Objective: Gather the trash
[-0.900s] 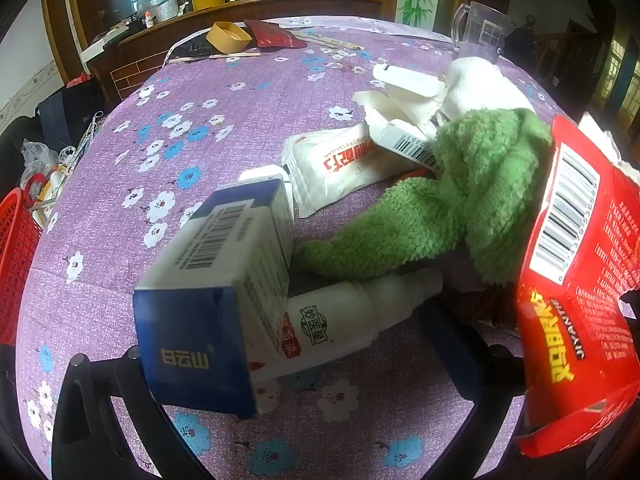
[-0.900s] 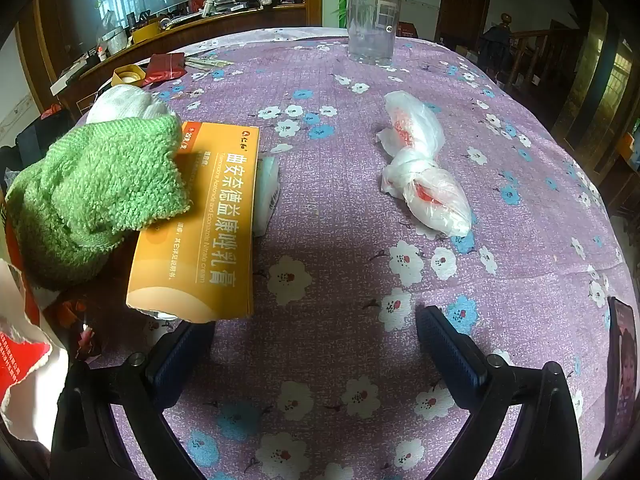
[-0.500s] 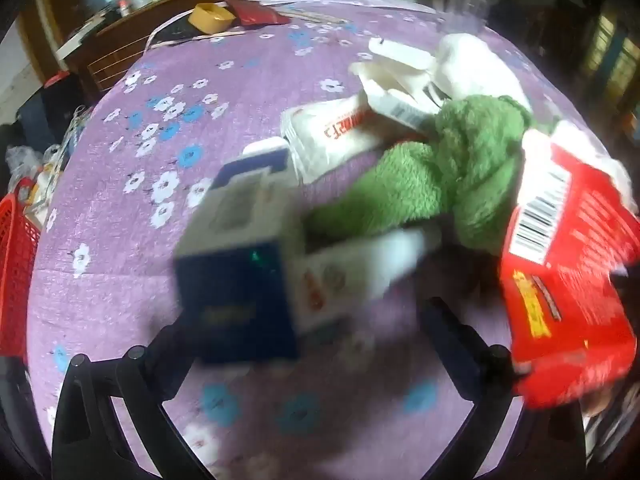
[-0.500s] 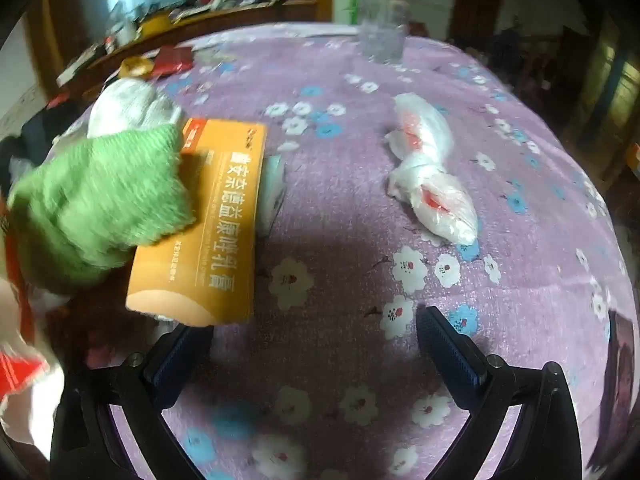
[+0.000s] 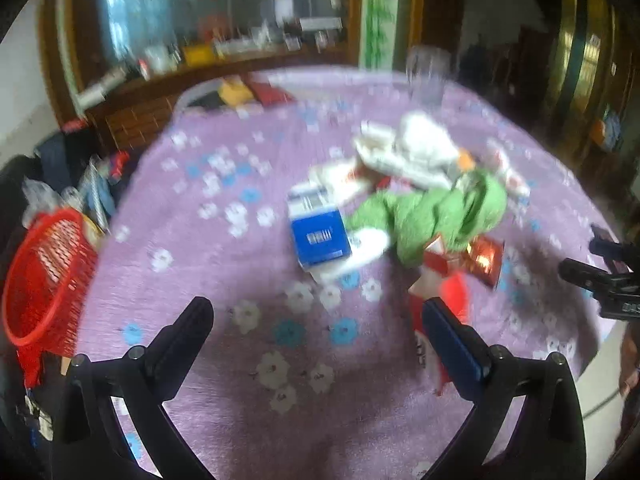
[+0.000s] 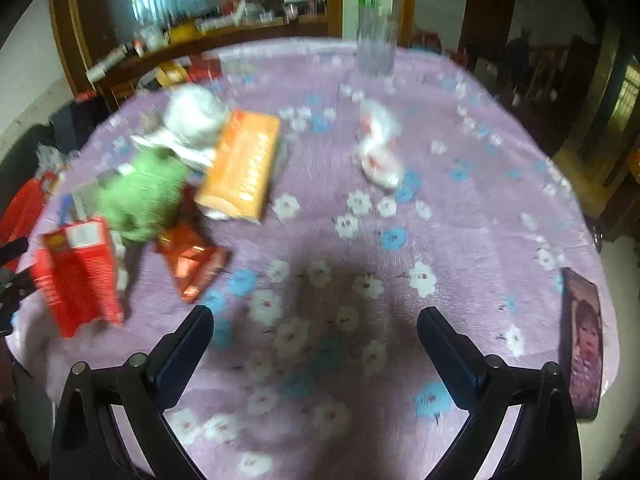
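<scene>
A pile of trash lies on the purple flowered tablecloth (image 5: 224,272): a blue and white box (image 5: 316,232), a white tube (image 5: 360,250), a green cloth (image 5: 436,212), a red packet (image 5: 444,296) and white wrappers (image 5: 404,152). My left gripper (image 5: 316,328) is open and empty, held back above the near cloth. In the right wrist view I see an orange box (image 6: 244,164), the red packet (image 6: 76,272), a shiny red wrapper (image 6: 188,260) and crumpled plastic bags (image 6: 378,148). My right gripper (image 6: 314,336) is open and empty. Both views are blurred.
A red basket (image 5: 44,280) stands off the table's left edge. A clear jug (image 6: 376,44) stands at the table's far side. A phone (image 6: 582,344) lies at the right edge. A cluttered wooden counter (image 5: 208,64) runs behind.
Both grippers have pulled back and up from the pile, so the trash now looks smaller and farther away. Both stay open and empty.
</scene>
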### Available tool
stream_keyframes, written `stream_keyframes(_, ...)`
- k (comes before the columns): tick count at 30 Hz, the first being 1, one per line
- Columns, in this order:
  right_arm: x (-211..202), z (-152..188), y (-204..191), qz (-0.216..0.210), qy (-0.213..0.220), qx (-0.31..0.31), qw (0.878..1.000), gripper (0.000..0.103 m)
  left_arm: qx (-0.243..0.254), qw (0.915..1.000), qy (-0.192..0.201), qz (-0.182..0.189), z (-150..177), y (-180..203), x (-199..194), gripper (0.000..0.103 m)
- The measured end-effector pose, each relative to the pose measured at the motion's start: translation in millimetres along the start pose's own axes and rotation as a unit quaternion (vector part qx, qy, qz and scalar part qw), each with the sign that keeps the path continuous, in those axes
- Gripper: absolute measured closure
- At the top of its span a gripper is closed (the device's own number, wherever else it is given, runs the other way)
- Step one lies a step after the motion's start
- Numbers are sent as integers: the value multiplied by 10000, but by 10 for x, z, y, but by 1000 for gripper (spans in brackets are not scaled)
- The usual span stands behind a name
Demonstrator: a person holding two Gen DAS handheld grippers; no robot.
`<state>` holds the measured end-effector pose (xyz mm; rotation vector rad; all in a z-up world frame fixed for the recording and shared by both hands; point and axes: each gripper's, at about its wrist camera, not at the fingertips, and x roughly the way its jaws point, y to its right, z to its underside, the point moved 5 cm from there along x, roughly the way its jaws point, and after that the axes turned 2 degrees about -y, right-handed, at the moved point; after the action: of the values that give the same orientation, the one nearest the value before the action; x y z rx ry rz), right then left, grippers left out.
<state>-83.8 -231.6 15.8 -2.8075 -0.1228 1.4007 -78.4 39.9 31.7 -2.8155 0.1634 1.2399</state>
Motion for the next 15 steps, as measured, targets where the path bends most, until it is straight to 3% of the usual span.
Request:
stream_keyframes(6,-710,35,-317,163,1538,-25,9880,0,5,9932,1107,-373,77,31,-467,0)
stream_keyframes(11,-904,243,-493,216,1981,138,9798,0,-11,9808,1788,-780,325,-11,-749,0)
stream_keyframes(15,-1015,432,-560,194,2147,226,9762,0,-186,9764,1980,-843,534,-53,-879,0)
